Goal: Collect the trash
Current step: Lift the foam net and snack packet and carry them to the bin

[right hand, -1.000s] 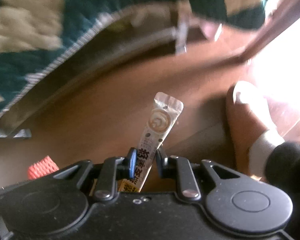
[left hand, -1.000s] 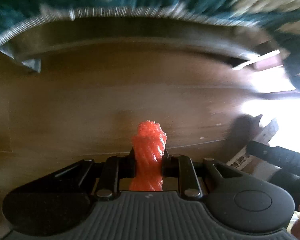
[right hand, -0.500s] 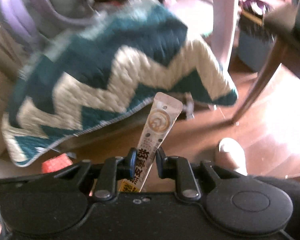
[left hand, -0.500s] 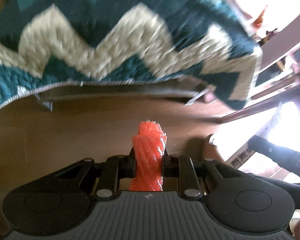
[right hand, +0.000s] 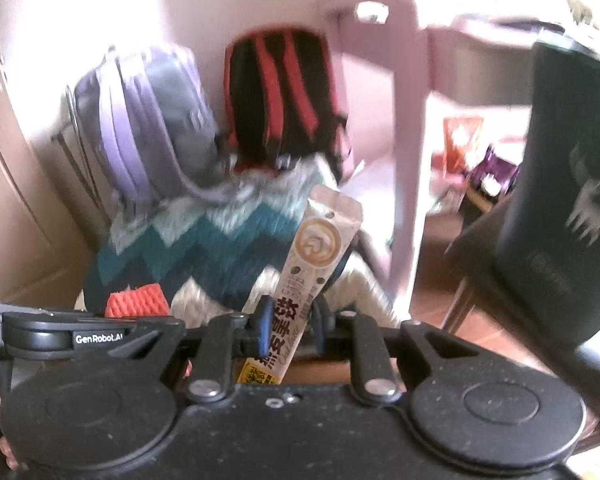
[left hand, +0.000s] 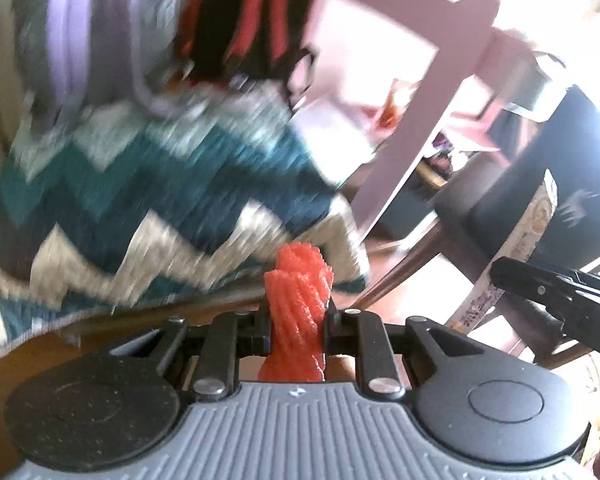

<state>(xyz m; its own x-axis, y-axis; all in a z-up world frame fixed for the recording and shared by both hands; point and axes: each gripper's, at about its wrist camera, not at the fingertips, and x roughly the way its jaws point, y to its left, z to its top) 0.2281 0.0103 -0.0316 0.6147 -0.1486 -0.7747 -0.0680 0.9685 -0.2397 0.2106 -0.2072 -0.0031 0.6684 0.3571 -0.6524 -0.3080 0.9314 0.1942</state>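
My left gripper (left hand: 296, 316) is shut on a piece of orange foam netting (left hand: 298, 304), which stands up between its fingers. My right gripper (right hand: 290, 322) is shut on a beige coffee stick sachet (right hand: 312, 264) with a round latte print. In the right wrist view the orange netting (right hand: 138, 300) and the left gripper show at the left. In the left wrist view the sachet (left hand: 512, 248) and the right gripper show at the right. Both grippers are held well above the wooden floor.
A teal and cream zigzag blanket (right hand: 196, 256) hangs over furniture ahead. A purple backpack (right hand: 140, 120) and a black and red backpack (right hand: 280, 100) stand behind it. A pink table leg (right hand: 408, 152) and a dark chair (right hand: 556, 200) are to the right.
Both grippers have risen and tilted up from the floor with their trash still held. The view went from the wooden floor under the blanket to the backpacks, table and chair.
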